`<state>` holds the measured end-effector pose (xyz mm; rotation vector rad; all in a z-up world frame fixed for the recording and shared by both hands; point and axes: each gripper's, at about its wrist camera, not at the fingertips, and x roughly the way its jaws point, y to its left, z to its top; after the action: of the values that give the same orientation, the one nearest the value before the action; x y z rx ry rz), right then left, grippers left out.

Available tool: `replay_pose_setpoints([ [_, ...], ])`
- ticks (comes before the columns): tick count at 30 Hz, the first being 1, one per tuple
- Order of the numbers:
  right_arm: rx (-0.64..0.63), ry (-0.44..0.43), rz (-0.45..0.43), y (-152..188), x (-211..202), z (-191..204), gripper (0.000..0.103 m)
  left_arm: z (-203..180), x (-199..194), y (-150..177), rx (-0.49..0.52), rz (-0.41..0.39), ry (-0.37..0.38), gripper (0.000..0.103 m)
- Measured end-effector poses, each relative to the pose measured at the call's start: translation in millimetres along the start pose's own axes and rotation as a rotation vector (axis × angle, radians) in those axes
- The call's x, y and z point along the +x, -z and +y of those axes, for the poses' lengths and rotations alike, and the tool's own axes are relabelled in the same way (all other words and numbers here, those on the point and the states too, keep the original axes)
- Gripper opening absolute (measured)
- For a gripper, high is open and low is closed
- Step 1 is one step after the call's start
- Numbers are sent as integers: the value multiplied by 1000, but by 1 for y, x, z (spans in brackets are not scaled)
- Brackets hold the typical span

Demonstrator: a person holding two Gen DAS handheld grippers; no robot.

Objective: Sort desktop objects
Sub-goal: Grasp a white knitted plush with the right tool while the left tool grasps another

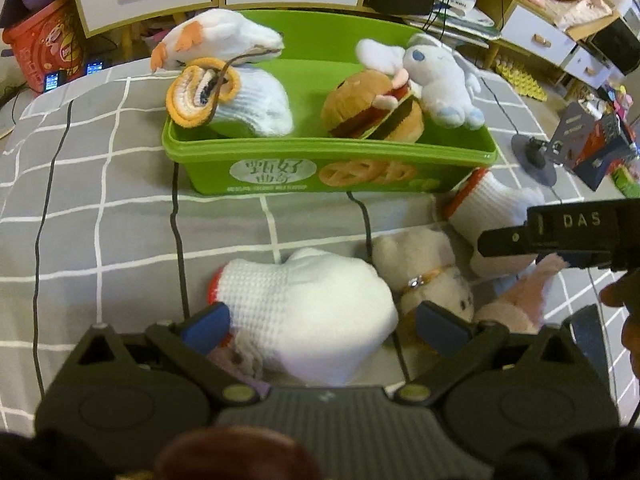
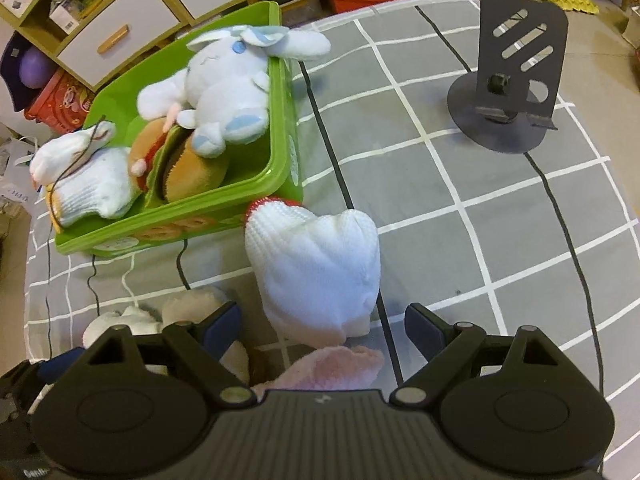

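left gripper (image 1: 324, 324) is spread wide, blue pads either side of a white knitted glove with a red-orange cuff (image 1: 308, 312) lying on the grey grid-pattern cloth (image 1: 100, 216); pads look just clear of it, not pinching. right gripper (image 2: 320, 324) is also spread, jaws apart around the near end of a second white knitted glove with a red cuff (image 2: 316, 264), which lies just beside the corner of the green plastic cookie tub (image 2: 280, 168). the tub already holds a rolled white glove with a yellow cuff (image 1: 240, 104), a white-and-orange plush fish (image 1: 216, 38), a plush hamburger (image 1: 372, 106) and a white long-eared plush rabbit with blue eyes (image 1: 436, 80). on the cloth between the two gloves: a cream plush animal with a collar (image 1: 428, 276) and a pink plush piece (image 2: 332, 364), both partly hidden by the grippers. a dark metal phone stand (image 2: 512, 88) sits well apart on the far right of the cloth.
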<state>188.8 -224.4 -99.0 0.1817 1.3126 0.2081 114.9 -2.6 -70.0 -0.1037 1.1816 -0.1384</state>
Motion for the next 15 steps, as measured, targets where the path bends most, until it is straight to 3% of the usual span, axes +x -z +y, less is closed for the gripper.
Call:
replay_pose_setpoints([
  [7, -5, 41, 15, 3, 14, 5, 89, 7, 7, 2, -11, 19, -20, 102],
  [11, -9, 51, 14, 4, 17, 8, 88, 17, 10, 2, -72, 25, 24, 102],
  [15, -11, 53, 10, 5, 19, 9, 81, 20, 8, 3, -81, 16, 36, 100],
])
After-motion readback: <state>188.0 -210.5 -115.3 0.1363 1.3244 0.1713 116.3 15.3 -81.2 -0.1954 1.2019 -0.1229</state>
